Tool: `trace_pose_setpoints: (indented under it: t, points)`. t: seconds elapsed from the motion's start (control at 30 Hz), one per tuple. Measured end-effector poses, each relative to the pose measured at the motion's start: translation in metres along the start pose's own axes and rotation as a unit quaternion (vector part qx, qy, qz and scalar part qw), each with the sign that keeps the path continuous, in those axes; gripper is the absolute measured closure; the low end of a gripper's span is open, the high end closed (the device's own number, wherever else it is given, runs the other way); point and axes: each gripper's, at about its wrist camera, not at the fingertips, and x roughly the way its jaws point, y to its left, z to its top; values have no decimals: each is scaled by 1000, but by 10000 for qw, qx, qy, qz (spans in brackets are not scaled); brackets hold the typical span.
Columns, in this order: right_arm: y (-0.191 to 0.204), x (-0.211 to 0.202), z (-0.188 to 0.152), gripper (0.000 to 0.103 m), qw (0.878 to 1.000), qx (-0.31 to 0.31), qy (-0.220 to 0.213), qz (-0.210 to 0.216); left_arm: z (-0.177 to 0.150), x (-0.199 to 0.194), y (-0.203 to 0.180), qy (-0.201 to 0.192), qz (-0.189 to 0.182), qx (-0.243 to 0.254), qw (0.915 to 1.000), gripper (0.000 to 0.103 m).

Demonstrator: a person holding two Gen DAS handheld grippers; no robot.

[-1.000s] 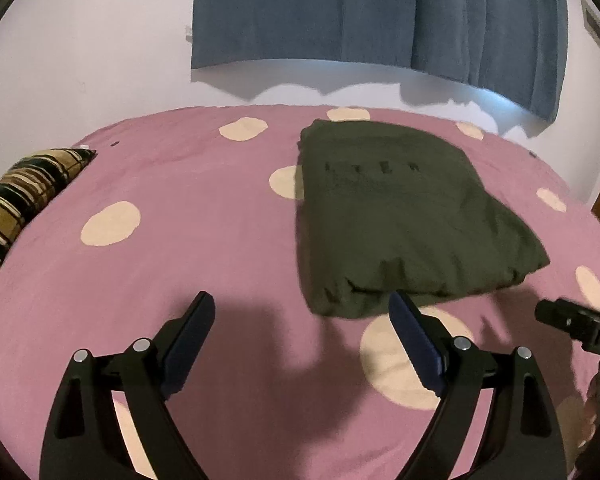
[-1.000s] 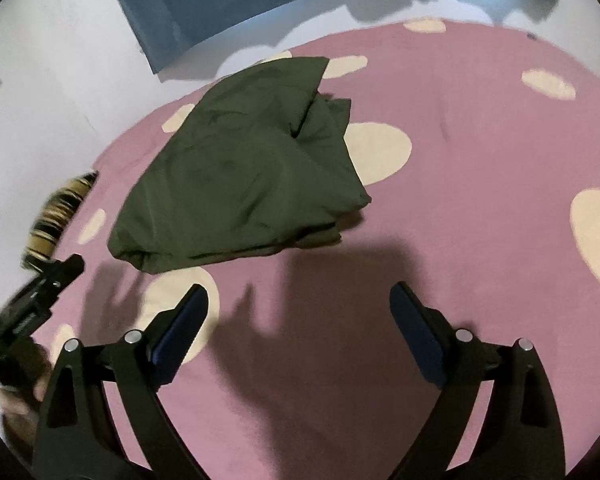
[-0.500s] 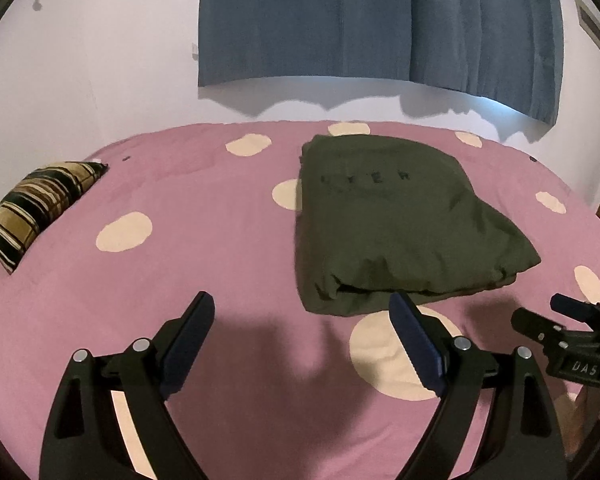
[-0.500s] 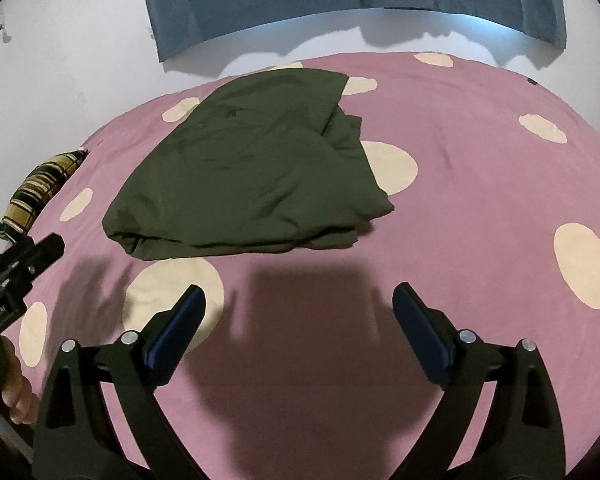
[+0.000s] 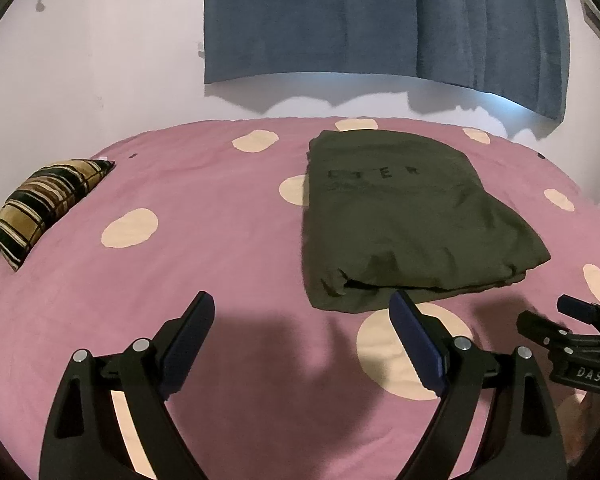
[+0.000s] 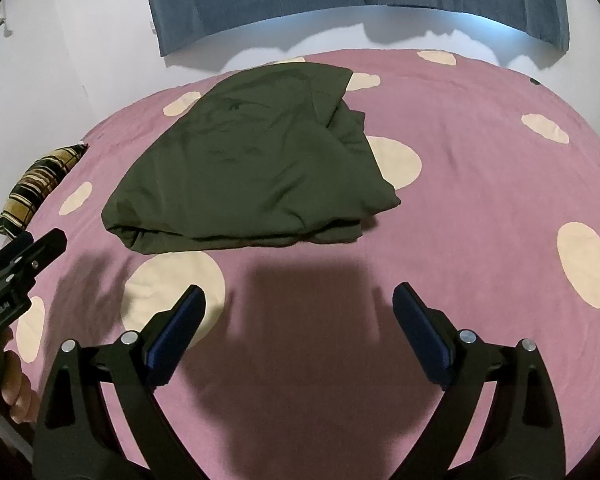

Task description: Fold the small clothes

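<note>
A dark olive garment (image 5: 396, 216) lies folded into a rough rectangle on the pink bed, faint letters on its top. It also shows in the right wrist view (image 6: 251, 164), its right side bunched. My left gripper (image 5: 300, 340) is open and empty, held above the bed just short of the garment's near edge. My right gripper (image 6: 295, 320) is open and empty, also short of the near edge. Each gripper shows at the edge of the other's view: the right gripper (image 5: 572, 344) and the left gripper (image 6: 15, 268).
The bed has a pink cover with cream dots (image 5: 131, 228). A striped brown pillow (image 5: 47, 204) lies at the far left, also in the right wrist view (image 6: 39, 184). A blue curtain (image 5: 380, 20) hangs on the white wall behind the bed.
Both grippers have drawn back and risen from the garment, so more wall and curtain show. The garment lies still. Both stay open.
</note>
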Motion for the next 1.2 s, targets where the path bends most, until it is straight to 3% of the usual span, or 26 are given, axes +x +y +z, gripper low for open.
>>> trace_pose_setpoints:
  t: [1.2]
  points:
    - [3,9,-5,8,9997,-1,223,63,-3,4,-2,93,92,-100,9999,15]
